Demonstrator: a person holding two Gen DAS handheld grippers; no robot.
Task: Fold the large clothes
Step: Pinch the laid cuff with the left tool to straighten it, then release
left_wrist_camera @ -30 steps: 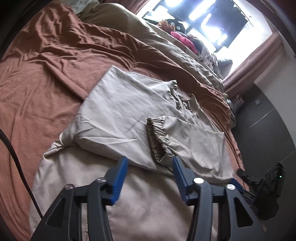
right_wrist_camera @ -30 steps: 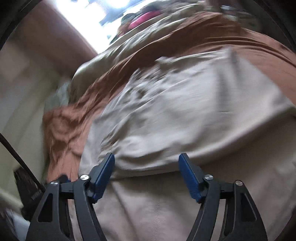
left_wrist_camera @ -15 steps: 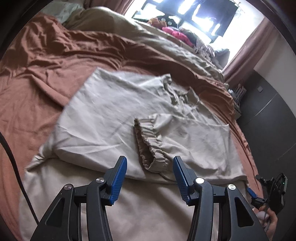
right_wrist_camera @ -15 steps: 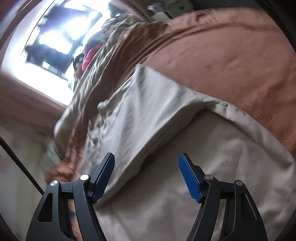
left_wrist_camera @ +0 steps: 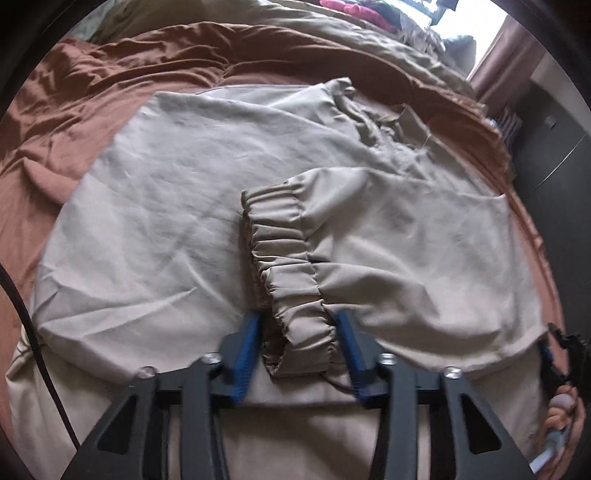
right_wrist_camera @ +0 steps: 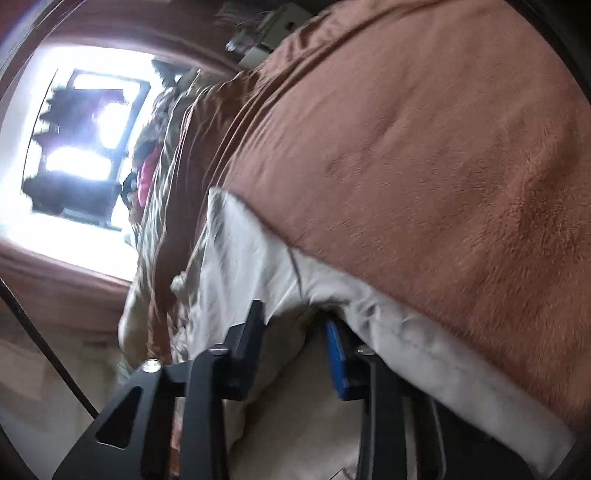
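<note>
A large beige garment lies spread on a brown bed cover, one sleeve folded across it. The sleeve's gathered elastic cuff runs down between the blue pads of my left gripper, whose jaws are closing and touch it on both sides. In the right wrist view my right gripper is at the garment's folded edge, its jaws closing with beige cloth filling the gap. The right gripper also shows at the garment's right corner, held by a hand.
A rumpled tan duvet and pink clothes lie at the far side of the bed. A bright window with brown curtains is beyond. Dark cupboards stand at the right.
Both grippers came down and in on the garment. The left jaws narrowed around the sleeve cuff. The right gripper rolled and its jaws narrowed on the folded edge.
</note>
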